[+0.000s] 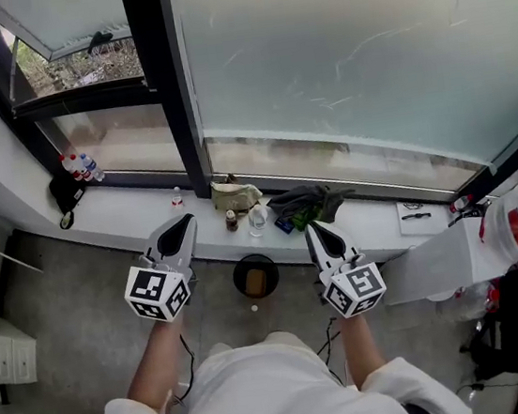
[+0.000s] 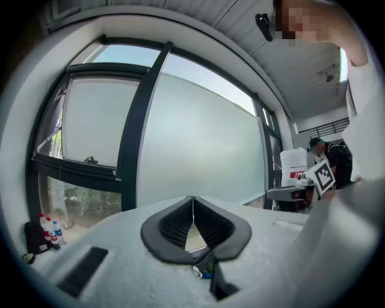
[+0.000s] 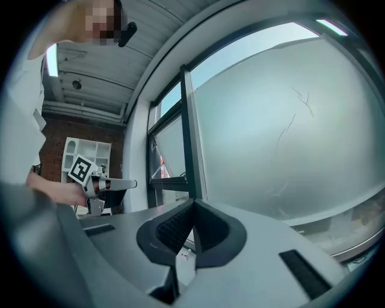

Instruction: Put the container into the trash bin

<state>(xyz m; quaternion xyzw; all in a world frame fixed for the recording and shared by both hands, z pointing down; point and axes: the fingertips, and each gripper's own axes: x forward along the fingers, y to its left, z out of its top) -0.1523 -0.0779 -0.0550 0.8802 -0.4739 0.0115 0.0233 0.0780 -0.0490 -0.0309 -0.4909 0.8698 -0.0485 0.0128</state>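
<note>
Your frosted glass pane looks matt, its dark metal frame smooth. The white window ledge is smooth; the grey floor rough, concrete-like. There's an olive cloth pouch, a clear glossy plastic container. Your left gripper shows grainy matt grey plastic, ribbed black pads.

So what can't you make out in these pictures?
Trash bin contents: head view, too small and dark; only something brownish shows.
Clear container on the sill: head view, too small to tell if empty.
Green item: head view, mostly covered by the dark cloth.
Trash bin: outside both gripper views, which face the window.
</note>
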